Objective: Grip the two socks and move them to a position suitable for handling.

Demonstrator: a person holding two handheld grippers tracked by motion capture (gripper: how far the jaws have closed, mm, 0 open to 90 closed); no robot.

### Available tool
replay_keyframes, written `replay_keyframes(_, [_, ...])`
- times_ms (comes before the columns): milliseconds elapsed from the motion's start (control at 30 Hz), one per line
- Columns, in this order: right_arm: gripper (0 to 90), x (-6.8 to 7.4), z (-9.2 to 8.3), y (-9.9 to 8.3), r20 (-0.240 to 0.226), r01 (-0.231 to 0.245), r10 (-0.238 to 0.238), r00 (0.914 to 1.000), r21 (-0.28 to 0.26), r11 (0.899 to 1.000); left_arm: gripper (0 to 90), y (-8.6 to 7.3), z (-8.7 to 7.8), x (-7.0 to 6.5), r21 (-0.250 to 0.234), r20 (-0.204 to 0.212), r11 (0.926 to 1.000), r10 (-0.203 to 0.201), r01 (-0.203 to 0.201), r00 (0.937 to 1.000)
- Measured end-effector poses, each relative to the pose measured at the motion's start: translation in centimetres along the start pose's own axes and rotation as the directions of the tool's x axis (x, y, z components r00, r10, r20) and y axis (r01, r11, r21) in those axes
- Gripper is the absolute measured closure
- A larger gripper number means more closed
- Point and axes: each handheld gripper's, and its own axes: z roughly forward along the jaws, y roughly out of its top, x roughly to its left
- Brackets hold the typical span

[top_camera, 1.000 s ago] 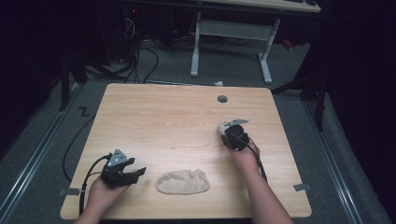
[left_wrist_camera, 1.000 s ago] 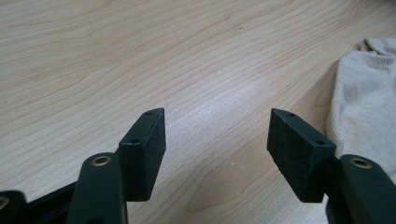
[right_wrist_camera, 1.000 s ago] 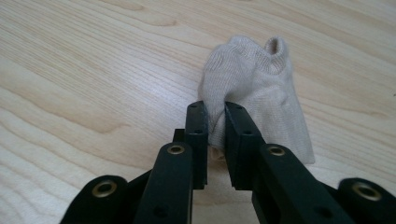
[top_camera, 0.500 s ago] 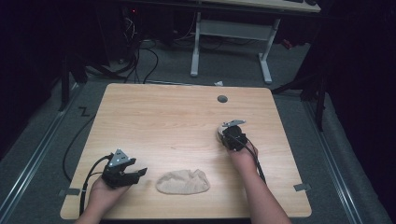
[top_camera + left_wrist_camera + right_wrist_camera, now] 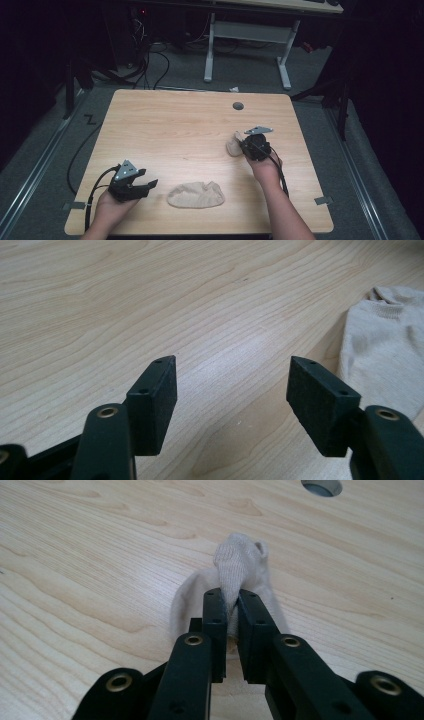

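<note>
Two beige socks are on the wooden table (image 5: pixel 175 130). One sock (image 5: pixel 196 195) lies flat near the front edge, and its edge shows at the right of the left gripper view (image 5: pixel 385 355). My left gripper (image 5: pixel 147 186) rests open just left of that sock, jaws wide with bare wood between them (image 5: pixel 232 390). The other sock (image 5: pixel 233 145) is bunched at the right side of the table. My right gripper (image 5: pixel 245 148) is shut on this bunched sock (image 5: pixel 240 570), pinching a fold of it between the jaws (image 5: pixel 231 612).
A round cable hole (image 5: pixel 238 106) is in the table near its far edge, also seen in the right gripper view (image 5: pixel 321 486). Beyond the table stand a white desk frame (image 5: pixel 250 35) and loose cables (image 5: pixel 150 55) on the floor.
The right gripper has drawn slightly toward the person with the bunched sock in its jaws. The left gripper and the flat sock have stayed put.
</note>
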Motion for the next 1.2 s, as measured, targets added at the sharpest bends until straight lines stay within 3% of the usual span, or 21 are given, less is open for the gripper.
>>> replay_keyframes(433, [83.8, 0.9, -3.7, 0.3, -0.020, 0.016, -0.018, 0.9996, -0.082, 0.997, 37.1, 0.0, 0.1, -0.4, -0.012, 0.016, 0.9999, 0.008, -0.008, 0.9998])
replay_keyframes(733, [84.1, 1.2, -7.0, 0.9, -0.038, 0.031, -0.037, 0.9986, -0.148, 0.988, 37.3, 0.0, 0.4, -0.7, -0.014, 0.028, 0.9998, 0.013, -0.012, 0.9995])
replay_keyframes(1200, [84.3, 3.9, -9.5, 2.7, -0.060, 0.089, -0.104, 0.9928, -0.207, 0.974, 37.2, 0.0, 0.1, -0.7, -0.030, 0.029, 0.9995, 0.010, -0.009, 0.9995])
